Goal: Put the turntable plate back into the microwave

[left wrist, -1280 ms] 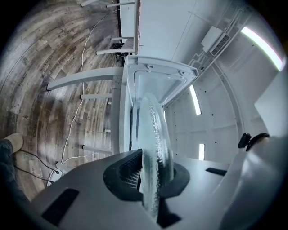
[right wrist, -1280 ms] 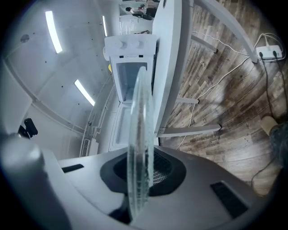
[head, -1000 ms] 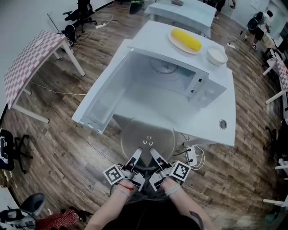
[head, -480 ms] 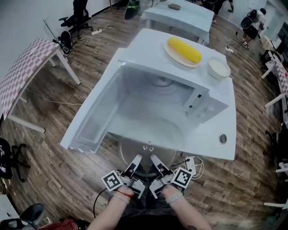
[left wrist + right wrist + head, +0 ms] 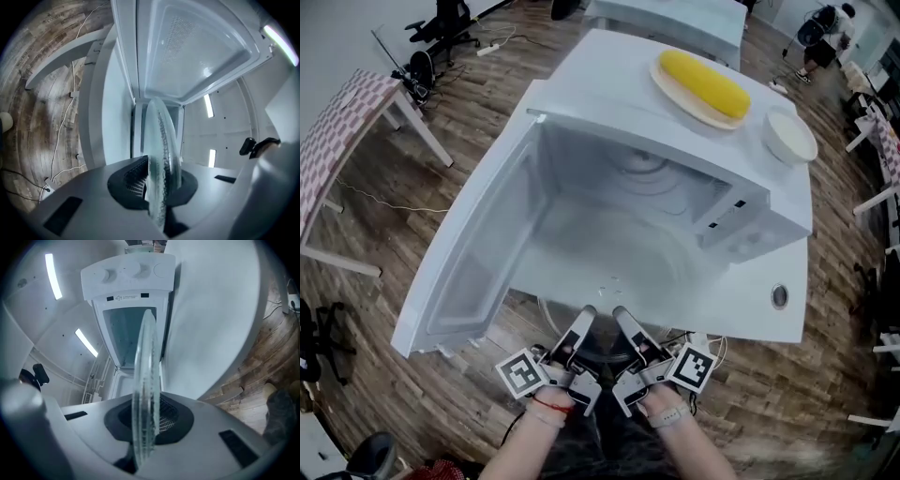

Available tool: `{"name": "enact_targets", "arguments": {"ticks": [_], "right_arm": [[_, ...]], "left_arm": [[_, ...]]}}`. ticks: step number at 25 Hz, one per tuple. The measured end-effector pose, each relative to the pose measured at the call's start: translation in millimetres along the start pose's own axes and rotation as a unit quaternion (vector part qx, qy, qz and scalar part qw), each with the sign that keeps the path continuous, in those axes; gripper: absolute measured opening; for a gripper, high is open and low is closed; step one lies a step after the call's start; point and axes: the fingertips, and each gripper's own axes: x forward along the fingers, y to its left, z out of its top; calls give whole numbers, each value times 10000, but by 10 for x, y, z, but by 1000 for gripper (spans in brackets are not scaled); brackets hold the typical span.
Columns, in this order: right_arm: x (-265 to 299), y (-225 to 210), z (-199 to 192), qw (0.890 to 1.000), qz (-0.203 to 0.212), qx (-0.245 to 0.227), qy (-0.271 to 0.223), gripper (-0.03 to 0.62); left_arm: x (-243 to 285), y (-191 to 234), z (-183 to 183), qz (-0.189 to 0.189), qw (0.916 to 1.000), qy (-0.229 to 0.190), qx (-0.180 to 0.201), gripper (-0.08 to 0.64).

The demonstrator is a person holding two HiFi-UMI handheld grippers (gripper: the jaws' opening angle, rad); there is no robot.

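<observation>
Wood floor below, white desk (image 5: 591, 66) ahead, microwave (image 5: 741, 234) gaping, door (image 5: 478, 253) swung left. Left claw (image 5: 584, 314) and right claw (image 5: 621, 314) each clamp the near rim of the plate (image 5: 614, 281). Pinched at one edge only, the glass could sag, clip the lip or slip. A second ago it hung over the floor; now its far edge reaches the opening.

I have the microwave (image 5: 675, 187) on the table (image 5: 745, 309) ahead of me, its door (image 5: 469, 262) swung out to the left. The glass plate (image 5: 609, 286) lies at the mouth of the opening, its near rim between the jaws of the left gripper (image 5: 584, 319) and the right gripper (image 5: 622, 319), side by side. Behind sit a plate of corn (image 5: 703, 84) and, to its right, a bowl (image 5: 790, 136).
</observation>
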Motion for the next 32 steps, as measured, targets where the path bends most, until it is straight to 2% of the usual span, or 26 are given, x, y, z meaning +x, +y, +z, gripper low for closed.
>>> {"name": "enact_targets", "arguments": {"ticks": [11,15,32], "right_arm": [[286,-4,377,9993,-4,-140,-345,40],[368,-31,495,9990,10,-121,-430,40],[743,-80,892,9983,136,-205,-535,40]], "left_arm": [[484,28,203,-134,9994,324,14,32],[617,98,245,-60,9992,395,-10,31],[1097,190,512,-168,9984,542,81,32]]}}
